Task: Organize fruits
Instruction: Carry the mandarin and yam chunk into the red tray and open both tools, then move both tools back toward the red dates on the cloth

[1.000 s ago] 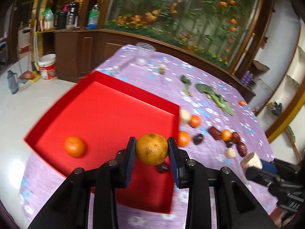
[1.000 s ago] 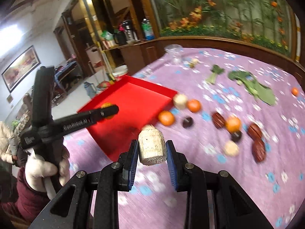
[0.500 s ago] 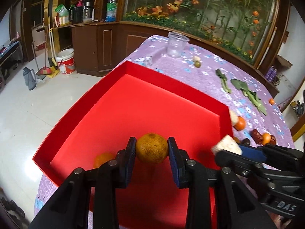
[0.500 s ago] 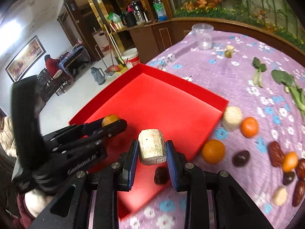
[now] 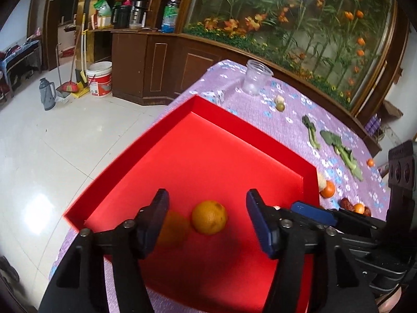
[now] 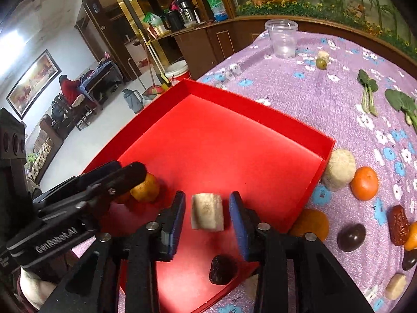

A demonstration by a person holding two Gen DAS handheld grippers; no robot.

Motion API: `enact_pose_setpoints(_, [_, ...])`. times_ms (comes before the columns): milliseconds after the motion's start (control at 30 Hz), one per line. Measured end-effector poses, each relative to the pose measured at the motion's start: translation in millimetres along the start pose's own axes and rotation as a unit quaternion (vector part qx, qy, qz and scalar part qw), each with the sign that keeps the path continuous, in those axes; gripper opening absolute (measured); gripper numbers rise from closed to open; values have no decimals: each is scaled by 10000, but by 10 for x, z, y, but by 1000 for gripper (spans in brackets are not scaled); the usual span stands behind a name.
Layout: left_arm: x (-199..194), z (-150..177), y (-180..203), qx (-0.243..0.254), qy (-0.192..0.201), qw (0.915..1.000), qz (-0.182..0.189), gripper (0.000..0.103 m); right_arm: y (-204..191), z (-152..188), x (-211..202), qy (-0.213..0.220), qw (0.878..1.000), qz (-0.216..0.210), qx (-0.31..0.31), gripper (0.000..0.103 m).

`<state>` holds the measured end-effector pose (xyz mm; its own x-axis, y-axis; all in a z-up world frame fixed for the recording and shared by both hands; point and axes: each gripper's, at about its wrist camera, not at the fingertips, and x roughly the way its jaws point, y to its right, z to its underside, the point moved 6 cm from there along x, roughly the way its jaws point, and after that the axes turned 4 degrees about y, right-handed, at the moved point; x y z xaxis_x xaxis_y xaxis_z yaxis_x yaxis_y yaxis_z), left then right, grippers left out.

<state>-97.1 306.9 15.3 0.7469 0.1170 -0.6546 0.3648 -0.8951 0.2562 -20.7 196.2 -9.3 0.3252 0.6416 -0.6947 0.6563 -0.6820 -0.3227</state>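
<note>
The left claw (image 5: pixel 207 217) was spread wide over the red tray (image 5: pixel 234 140), nothing between its pads, and the orange (image 5: pixel 209 217) lay free on the tray floor between the fingers. A second, blurred orange (image 5: pixel 173 228) sat just beside it, partly hidden behind the left finger. Over on the other side, the right claw (image 6: pixel 207 215) was parted too, its blue pads (image 6: pixel 238 221) standing clear of the pale cut chunk (image 6: pixel 207 215), which showed in the gap above the tray floor. A dark wrinkled fruit (image 6: pixel 222 270) rested in the tray's near corner. Outside the rim, on the purple flowered bench (image 6: pixel 299 88), a tangerine (image 6: pixel 364 183) touched a pale lumpy piece (image 6: pixel 340 169), with dates (image 6: pixel 398 224) and leafy greens (image 6: pixel 367 91) further off.
</note>
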Motion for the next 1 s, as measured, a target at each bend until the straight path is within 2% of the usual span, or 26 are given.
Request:
enact_pose_setpoints(267, [-253, 10, 36, -191, 139, 9997, 94, 65, 146, 9, -437, 348, 9989, -85, 295, 44])
enact_pose_setpoints(533, [-488, 60, 344, 81, 266, 9992, 275, 70, 609, 188, -1101, 849, 9931, 117, 806, 50])
enact_pose_setpoints(767, [-560, 210, 729, 511, 178, 9975, 461, 74, 1306, 606, -1748, 1175, 9815, 650, 1364, 53])
enact_pose_setpoints(1000, [-494, 425, 1198, 931, -81, 9924, 796, 74, 1947, 1082, -2137, 1193, 9679, 1198, 1859, 53])
